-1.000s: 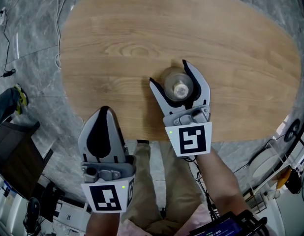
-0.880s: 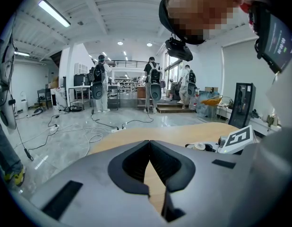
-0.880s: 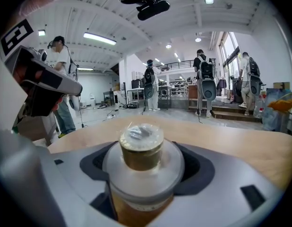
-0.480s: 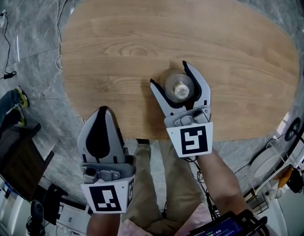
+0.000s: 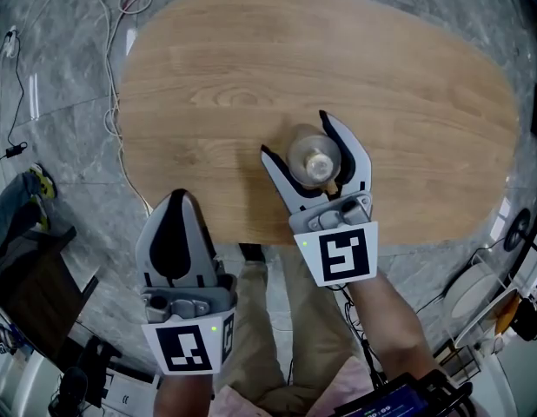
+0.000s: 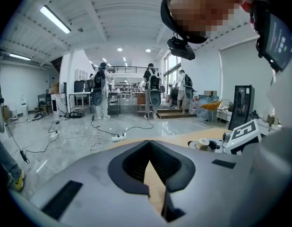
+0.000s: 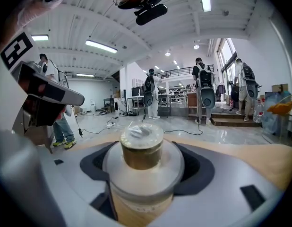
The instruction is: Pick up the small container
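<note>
The small container [image 5: 310,156], a clear jar with a gold cap under plastic wrap, is over the near part of the oval wooden table [image 5: 251,59]. My right gripper [image 5: 295,135] is shut on its sides. The right gripper view shows the container [image 7: 143,160] filling the gap between the two jaws. My left gripper [image 5: 179,196] hangs off the table's near edge, shut with nothing in it. Its dark pads meet in the left gripper view [image 6: 149,142]. That view also shows the container [image 6: 202,144] far to the right.
White cables [image 5: 112,33] trail over the grey marble floor left of the table. A dark chair [image 5: 25,276] stands at the lower left. Round white items [image 5: 473,289] lie on the floor at the lower right. People with backpacks stand far back in the hall [image 7: 202,96].
The right gripper and the container have shifted slightly left and away from me. The table sits a little differently in the head view. The left gripper has barely moved.
</note>
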Tool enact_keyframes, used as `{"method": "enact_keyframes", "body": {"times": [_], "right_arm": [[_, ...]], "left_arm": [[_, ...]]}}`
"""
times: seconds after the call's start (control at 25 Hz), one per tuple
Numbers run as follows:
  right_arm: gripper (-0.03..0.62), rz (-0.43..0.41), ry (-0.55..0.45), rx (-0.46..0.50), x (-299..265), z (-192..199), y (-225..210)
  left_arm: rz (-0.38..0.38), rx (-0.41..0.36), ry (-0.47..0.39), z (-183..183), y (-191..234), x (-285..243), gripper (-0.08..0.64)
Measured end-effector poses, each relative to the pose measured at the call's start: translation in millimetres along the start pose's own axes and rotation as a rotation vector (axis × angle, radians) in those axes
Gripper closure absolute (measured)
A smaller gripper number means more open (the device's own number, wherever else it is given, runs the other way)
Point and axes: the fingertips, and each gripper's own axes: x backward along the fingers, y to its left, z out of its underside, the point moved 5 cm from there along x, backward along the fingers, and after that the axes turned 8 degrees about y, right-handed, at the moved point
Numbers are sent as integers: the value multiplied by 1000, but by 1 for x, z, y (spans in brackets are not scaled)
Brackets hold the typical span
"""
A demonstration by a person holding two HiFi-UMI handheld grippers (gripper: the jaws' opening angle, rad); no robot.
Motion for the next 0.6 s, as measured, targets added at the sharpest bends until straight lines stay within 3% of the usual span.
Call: {"method": "enact_keyframes", "body": {"times": [0.6], "right_arm": [[247,-5,-99,26,53,-103,11]], "left_arm": [[2,-35,-117,-82,-5,48,546]]}}
